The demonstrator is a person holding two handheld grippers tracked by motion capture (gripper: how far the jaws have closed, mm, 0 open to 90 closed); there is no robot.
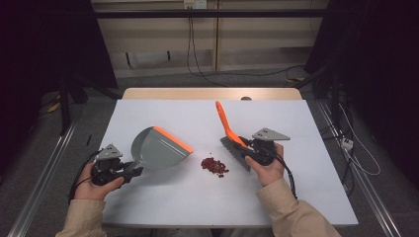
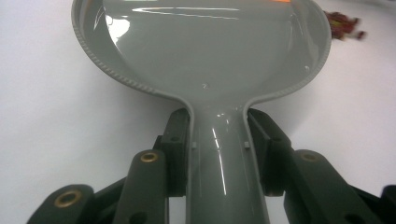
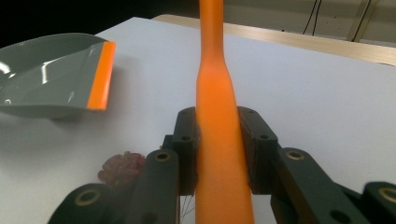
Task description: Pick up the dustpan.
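We hold a tool in each hand over the white tabletop (image 1: pixel 163 197). Our left gripper (image 1: pixel 129 172) has its jaws clamped on the handle of the glossy grey plastic dustpan with the orange rubber lip (image 1: pixel 157 147); in the left gripper view the black pads (image 2: pixel 178 140) press against both sides of that handle, and the pan spreads out ahead of them. The dustpan sits toward the left edge of the table, its orange lip facing the middle; whether the lip touches the surface we cannot tell.

Our right gripper (image 1: pixel 249 146) is closed tight on the orange plastic handle of the hand brush with dark bristles (image 1: pixel 231 134). The handle rises toward the far edge of the table and the bristles point down at the surface, just beside the debris on its right.

The small heap of dark red crumbs (image 1: pixel 214 166) lies near the middle of the table, between the dustpan lip and the brush, apart from both. As we judge it, both tools are picked up and set either side of the heap, so the preparation is done. The sweeping itself is not yet done: none of the crumbs are in the pan, whose inside looks clean. What remains is to bring the lip down beside the heap, brush the crumbs in and lift them away
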